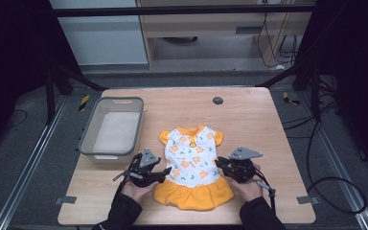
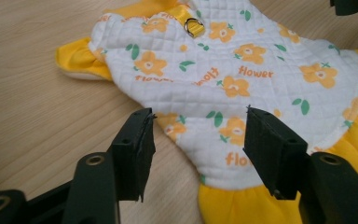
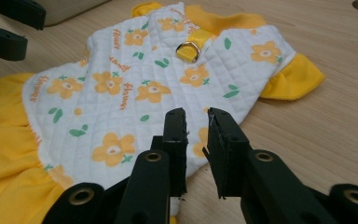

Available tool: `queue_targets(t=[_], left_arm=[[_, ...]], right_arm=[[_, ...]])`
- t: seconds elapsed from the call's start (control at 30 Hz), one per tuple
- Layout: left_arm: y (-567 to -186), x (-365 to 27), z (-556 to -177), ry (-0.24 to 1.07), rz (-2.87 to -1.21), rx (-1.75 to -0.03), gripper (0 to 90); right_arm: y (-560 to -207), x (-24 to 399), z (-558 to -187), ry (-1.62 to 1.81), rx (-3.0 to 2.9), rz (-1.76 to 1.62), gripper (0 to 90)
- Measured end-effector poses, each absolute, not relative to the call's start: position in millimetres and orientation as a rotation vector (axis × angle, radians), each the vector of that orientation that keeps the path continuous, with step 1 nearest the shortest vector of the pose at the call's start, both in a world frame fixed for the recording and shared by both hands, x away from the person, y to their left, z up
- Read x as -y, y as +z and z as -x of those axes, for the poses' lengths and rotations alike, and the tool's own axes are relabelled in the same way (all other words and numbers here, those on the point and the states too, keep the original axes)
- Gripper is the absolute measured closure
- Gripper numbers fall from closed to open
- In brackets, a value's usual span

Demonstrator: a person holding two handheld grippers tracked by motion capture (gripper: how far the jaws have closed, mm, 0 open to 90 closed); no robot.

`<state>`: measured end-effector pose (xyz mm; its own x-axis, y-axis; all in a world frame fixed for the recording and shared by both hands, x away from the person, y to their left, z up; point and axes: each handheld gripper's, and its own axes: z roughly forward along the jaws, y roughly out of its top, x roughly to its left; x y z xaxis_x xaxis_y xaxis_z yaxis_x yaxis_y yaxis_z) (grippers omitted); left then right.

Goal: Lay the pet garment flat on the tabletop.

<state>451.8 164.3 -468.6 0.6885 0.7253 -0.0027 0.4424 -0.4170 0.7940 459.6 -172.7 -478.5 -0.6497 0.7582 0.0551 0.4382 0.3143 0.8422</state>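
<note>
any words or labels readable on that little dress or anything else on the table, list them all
"flower" – orange print, repeated across the white quilted body of the dress, also read in the right gripper view
"flow" – the same word cut off by the left gripper's jaw, near the yellow skirt
One orange word beside it runs upside down and is too distorted to read
The grey basket bears no readable text.

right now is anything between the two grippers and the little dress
Nothing visible. The dress lies flat on the table, with the left gripper open at one waist edge and the right gripper slightly open at the other. The grey bin sits off to the side.
</note>
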Motion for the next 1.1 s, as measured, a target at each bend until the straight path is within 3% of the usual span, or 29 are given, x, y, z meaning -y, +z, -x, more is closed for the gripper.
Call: queue_targets(t=[0.13,0.77,1.1], left_arm=[[-467,-177,-443,0.449,-2.047,-0.902,38.6],[-470,-255,-405,0.48,-1.966,-0.987,25.8],[-473,-284,-400,0.524,-1.943,-1.043,23.0]], right_arm=[[-475,180,-455,1.277,-2.216,-1.071,72.9],[-481,244,-431,1.21,-2.043,-1.235,39.5],[-486,274,-421,1.183,-1.979,-1.32,33.8]])
